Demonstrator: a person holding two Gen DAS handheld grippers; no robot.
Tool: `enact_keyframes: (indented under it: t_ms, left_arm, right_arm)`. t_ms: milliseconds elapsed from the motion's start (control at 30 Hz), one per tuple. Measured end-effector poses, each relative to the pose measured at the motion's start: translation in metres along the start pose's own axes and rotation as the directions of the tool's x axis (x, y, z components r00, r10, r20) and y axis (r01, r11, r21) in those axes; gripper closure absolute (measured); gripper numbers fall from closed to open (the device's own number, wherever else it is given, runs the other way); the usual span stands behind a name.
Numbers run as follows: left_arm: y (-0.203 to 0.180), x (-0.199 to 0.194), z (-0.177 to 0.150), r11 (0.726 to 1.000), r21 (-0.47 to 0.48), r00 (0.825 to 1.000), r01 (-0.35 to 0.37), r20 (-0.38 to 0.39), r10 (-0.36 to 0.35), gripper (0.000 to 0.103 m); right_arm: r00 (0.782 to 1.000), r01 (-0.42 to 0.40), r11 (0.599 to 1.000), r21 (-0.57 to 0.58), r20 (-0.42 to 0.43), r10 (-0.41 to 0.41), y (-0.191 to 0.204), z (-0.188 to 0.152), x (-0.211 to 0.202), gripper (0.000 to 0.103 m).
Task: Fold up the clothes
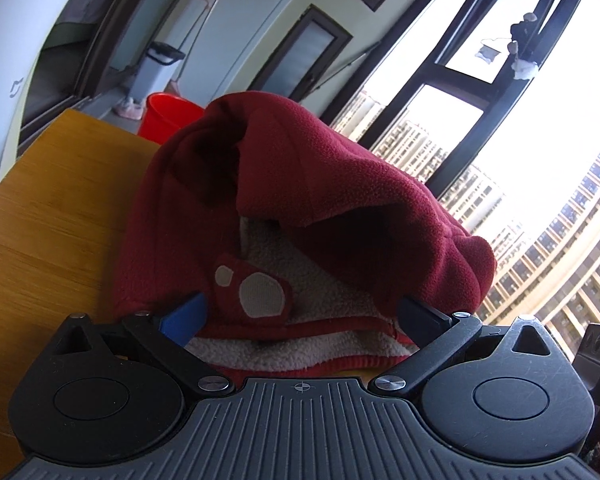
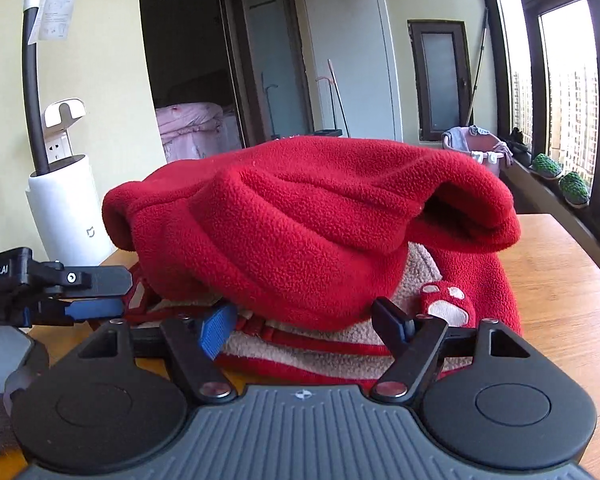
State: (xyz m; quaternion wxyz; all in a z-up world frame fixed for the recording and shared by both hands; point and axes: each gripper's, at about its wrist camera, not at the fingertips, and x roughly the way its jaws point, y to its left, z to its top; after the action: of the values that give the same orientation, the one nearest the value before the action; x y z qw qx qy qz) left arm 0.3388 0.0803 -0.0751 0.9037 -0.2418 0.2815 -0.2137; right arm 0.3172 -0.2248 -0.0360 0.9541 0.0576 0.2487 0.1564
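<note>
A red fleece garment (image 1: 320, 184) with a cream lining lies heaped and partly folded on the wooden table (image 1: 52, 220). A paw-print patch (image 1: 256, 292) shows on the lining. My left gripper (image 1: 300, 314) is open wide, and the garment's near hem lies between its blue pads without being pinched. In the right wrist view the same garment (image 2: 300, 220) bulges as a thick rolled fold, with the paw patch (image 2: 446, 304) at its right. My right gripper (image 2: 304, 324) stands open with a fingertip on either side of that roll's lower edge. The left gripper (image 2: 96, 294) reaches in from the left.
A red bucket (image 1: 168, 116) stands on the floor beyond the table's far edge. A white purifier (image 2: 68, 208) is by the wall at the left. Tall windows (image 1: 540, 120) run along the right side. Bare tabletop (image 2: 560, 280) lies right of the garment.
</note>
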Motion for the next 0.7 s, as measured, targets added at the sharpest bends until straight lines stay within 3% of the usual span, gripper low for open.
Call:
enact_keyframes:
  t_ms: [67,133,267,333,400,467,533,633,700]
  left_arm:
    - [-0.006,-0.008,0.002,0.999,0.029,1.0,-0.022,0.021,0.021,0.0]
    - [-0.025,-0.028,0.008,0.995,0.104,0.996,0.014,0.089,-0.023,0.0]
    - [-0.075,-0.051,0.024,0.963,0.254,0.968,0.093,0.202,-0.146,0.0]
    - [-0.097,-0.033,0.033,0.947,0.314,0.973,0.065,0.19,-0.13,0.0]
    - [-0.098,-0.001,0.036,0.948,0.319,0.988,0.001,0.147,-0.051,0.0]
    - [-0.094,0.033,0.038,0.947,0.312,0.994,-0.072,0.095,0.045,0.0]
    - [-0.081,0.051,0.034,0.957,0.274,0.995,-0.09,0.057,0.077,0.0]
    - [-0.066,0.05,0.023,0.964,0.262,0.997,-0.055,0.063,0.04,0.0]
    - [-0.067,0.052,0.015,0.951,0.302,0.996,-0.073,0.069,0.054,0.0]
  right_arm:
    - [1.0,-0.02,0.999,0.037,0.022,0.019,-0.01,-0.003,-0.015,0.01]
    - [0.996,-0.034,0.997,0.074,0.086,0.027,-0.021,0.0,-0.035,0.0]
    - [0.964,-0.111,0.983,0.145,0.256,0.071,-0.042,0.023,-0.064,0.0]
    - [0.942,-0.169,0.969,0.181,0.318,0.105,-0.048,0.041,-0.061,0.0]
    - [0.921,-0.221,0.952,0.212,0.366,0.132,-0.053,0.058,-0.048,0.0]
    - [0.927,-0.254,0.93,0.266,0.342,0.155,-0.06,0.068,-0.022,0.0]
    - [0.947,-0.257,0.914,0.313,0.268,0.175,-0.063,0.069,0.007,0.0]
    - [0.988,-0.144,0.958,0.247,0.097,0.123,-0.053,0.053,0.044,0.0]
    - [0.992,-0.088,0.987,0.137,0.105,0.074,-0.04,0.039,0.049,0.0]
